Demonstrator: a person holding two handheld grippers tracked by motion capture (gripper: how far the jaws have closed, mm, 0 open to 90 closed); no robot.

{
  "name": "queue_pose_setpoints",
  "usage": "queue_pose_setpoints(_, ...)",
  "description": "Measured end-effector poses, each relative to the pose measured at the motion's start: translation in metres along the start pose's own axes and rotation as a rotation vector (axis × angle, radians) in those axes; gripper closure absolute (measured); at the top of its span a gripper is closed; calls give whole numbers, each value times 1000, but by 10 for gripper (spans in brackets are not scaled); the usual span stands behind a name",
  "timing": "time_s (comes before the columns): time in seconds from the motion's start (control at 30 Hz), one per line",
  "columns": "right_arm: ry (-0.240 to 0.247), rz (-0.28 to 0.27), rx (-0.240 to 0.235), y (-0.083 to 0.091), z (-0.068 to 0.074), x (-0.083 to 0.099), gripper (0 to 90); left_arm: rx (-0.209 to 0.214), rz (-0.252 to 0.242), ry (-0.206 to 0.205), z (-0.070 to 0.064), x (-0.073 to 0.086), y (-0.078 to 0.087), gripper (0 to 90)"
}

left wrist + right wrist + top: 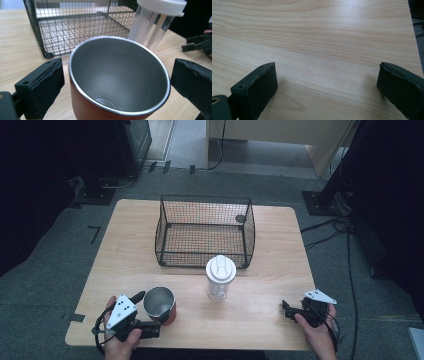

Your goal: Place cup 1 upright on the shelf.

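Observation:
A red cup (160, 304) with a steel inside stands upright and empty near the table's front left. My left gripper (150, 309) is open with one jaw on each side of the cup (117, 82); in the left gripper view (117, 68) the pads sit close to its wall with small gaps. A clear bottle (220, 277) with a white lid stands at the table's middle, just right of the cup (152, 27). My right gripper (286, 310) rests low at the front right, open over bare wood (327, 72), holding nothing.
A black wire basket (200, 256) stands empty at the back middle of the wooden table (270, 245), right behind the bottle and cup (75, 30). The right gripper (197, 43) shows far off in the left gripper view. Cables and stands lie on the floor around.

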State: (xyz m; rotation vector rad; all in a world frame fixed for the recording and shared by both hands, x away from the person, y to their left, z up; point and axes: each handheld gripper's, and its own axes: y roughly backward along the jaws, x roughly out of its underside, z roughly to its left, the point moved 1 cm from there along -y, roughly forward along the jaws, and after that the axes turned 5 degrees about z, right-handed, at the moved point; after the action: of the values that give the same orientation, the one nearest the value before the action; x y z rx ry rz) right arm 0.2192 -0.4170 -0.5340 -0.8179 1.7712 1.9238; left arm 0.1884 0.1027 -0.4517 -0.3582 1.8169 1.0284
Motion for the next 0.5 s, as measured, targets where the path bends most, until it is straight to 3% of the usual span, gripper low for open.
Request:
queue_pose_setpoints(0.23,0,0,0,0,0,0,27,-17,29,-9,-2,4,-8,0)
queue_pose_setpoints(0.3,0,0,0,0,0,0,27,-43,57,-18,-3,7,-14,0)
queue_pose_setpoints(0.5,0,0,0,0,0,0,27,-66,110,-27,-5,8,-25,0)
